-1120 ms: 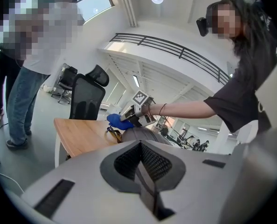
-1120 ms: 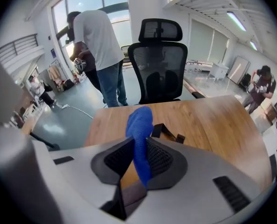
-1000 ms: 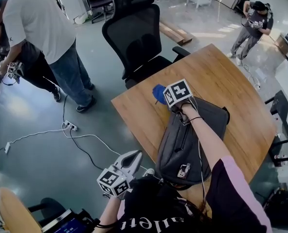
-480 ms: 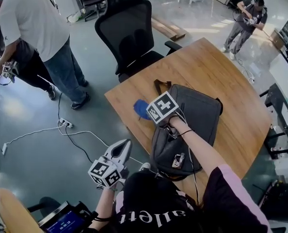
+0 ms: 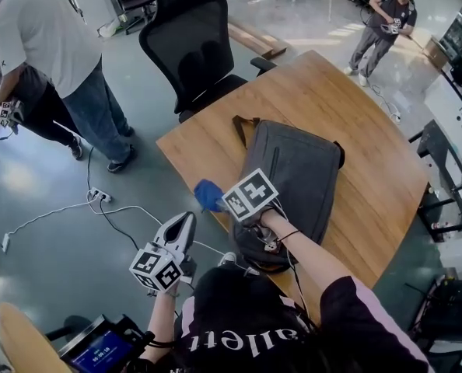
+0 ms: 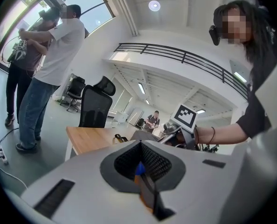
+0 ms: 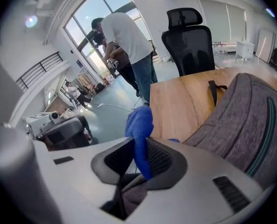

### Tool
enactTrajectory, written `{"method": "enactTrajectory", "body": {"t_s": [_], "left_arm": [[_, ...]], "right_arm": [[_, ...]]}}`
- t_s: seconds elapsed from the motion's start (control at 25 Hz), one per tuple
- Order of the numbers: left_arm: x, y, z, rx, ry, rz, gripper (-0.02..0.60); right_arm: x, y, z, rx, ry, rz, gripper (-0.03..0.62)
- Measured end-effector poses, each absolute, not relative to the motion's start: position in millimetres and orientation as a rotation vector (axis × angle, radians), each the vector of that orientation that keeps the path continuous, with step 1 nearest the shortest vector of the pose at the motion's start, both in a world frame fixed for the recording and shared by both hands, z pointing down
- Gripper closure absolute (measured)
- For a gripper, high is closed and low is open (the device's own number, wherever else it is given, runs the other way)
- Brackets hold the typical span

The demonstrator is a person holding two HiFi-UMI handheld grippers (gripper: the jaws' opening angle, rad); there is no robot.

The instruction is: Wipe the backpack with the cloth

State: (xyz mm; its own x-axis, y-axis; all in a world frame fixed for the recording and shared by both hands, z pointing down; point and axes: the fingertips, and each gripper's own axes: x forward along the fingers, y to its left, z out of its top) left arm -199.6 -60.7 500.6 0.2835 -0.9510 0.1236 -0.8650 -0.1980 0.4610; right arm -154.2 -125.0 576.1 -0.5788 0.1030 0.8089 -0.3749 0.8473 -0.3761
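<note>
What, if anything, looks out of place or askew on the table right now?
The backpack lies slantwise on the table, its near end at the edge, perhaps overhanging slightly. The right gripper holds the cloth near that end. Nothing else stands out.

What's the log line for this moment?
right gripper: shut on blue cloth | cloth: beside gray backpack near-left corner, contact unclear | left gripper: shut, empty, off table edge

We list one wooden table (image 5: 355, 107). On it lies one grey backpack (image 5: 297, 169), flat, from centre toward seven o'clock, its strap (image 5: 238, 127) at eleven.
</note>
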Motion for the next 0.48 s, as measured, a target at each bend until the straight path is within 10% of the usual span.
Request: {"method": "enactTrajectory", "body": {"t_s": [0.48], "left_arm": [[-187.5,-44.2,508.3,2.124,-1.605,-0.241,0.581]], "right_arm": [[-137.0,-44.5,574.4,0.142,-2.232,1.030,0.511]]}}
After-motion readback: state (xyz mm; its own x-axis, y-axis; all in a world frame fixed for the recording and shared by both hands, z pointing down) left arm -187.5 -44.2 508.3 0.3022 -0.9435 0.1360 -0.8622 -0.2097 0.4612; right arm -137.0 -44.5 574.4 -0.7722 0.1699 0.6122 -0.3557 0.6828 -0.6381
